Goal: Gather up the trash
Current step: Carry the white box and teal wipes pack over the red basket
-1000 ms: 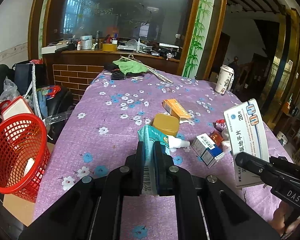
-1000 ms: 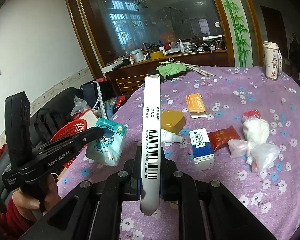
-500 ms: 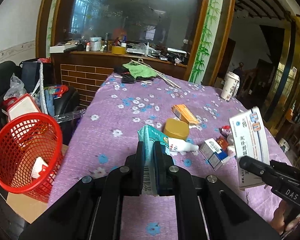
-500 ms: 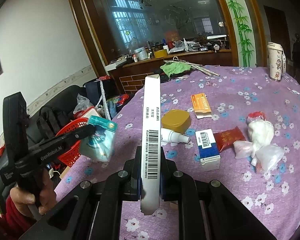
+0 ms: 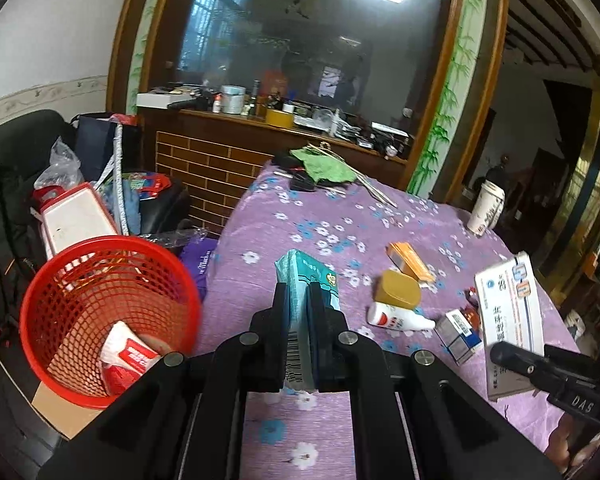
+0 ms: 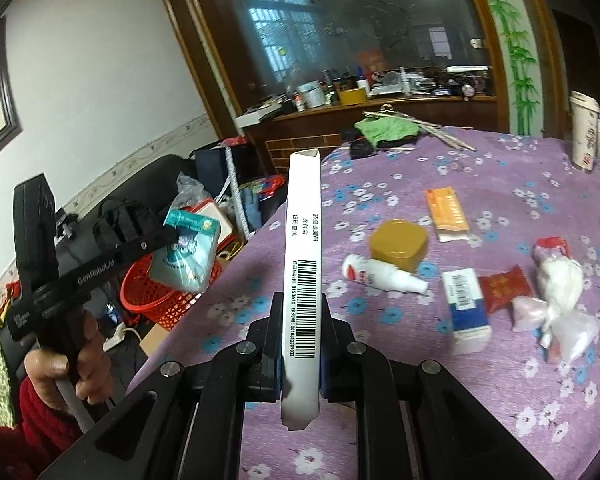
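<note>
My left gripper (image 5: pixel 299 300) is shut on a teal tissue pack (image 5: pixel 306 280), held in the air near the table's left edge; it also shows in the right wrist view (image 6: pixel 188 248). The red mesh basket (image 5: pixel 60 280) stands on the floor to its lower left with a red-white wrapper (image 5: pixel 126 356) inside. My right gripper (image 6: pixel 302 312) is shut on a flat white medicine box (image 6: pixel 303 248), held upright above the purple floral tablecloth (image 6: pixel 380 184); the box also shows in the left wrist view (image 5: pixel 510 320).
On the table lie a yellow lid (image 6: pixel 398 242), a white spray bottle (image 6: pixel 380 276), an orange box (image 6: pixel 446 212), a blue-white box (image 6: pixel 468 312), a red sachet (image 6: pixel 504 288), plastic bags (image 6: pixel 560 304), a paper cup (image 6: pixel 586 136) and a green cloth (image 6: pixel 384 128). Bags crowd a black sofa (image 5: pixel 4 200) on the left.
My left gripper has carried the tissue pack left toward the basket, which now looms larger. The right gripper has stayed nearly still with its box.
</note>
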